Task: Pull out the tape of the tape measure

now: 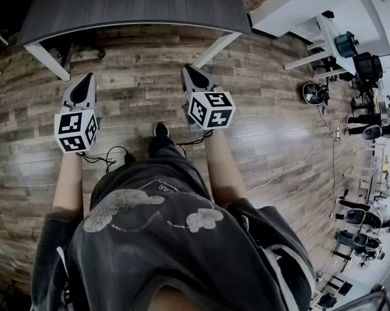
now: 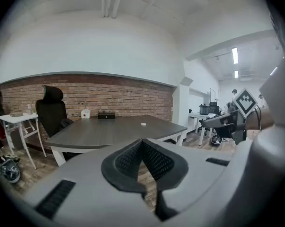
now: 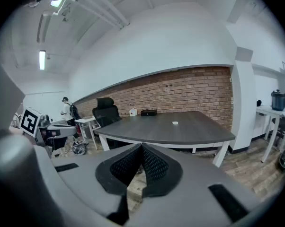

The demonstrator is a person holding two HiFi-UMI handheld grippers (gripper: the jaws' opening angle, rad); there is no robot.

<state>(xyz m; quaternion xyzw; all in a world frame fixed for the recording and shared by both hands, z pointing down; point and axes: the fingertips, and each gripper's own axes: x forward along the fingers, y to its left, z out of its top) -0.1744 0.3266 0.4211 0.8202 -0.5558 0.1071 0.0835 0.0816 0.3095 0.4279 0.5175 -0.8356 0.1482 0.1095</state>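
Left to right: the left gripper [image 1: 88,78] is held with jaws pressed together on nothing, short of the table [image 1: 130,5]. The right gripper [image 1: 190,70] is likewise closed and empty. A small white object [image 3: 174,123] on the table may be the tape measure, though this cannot be confirmed. A light, rigid case is expected, best pinched across its sides, with the springy tape drawn by its hook.
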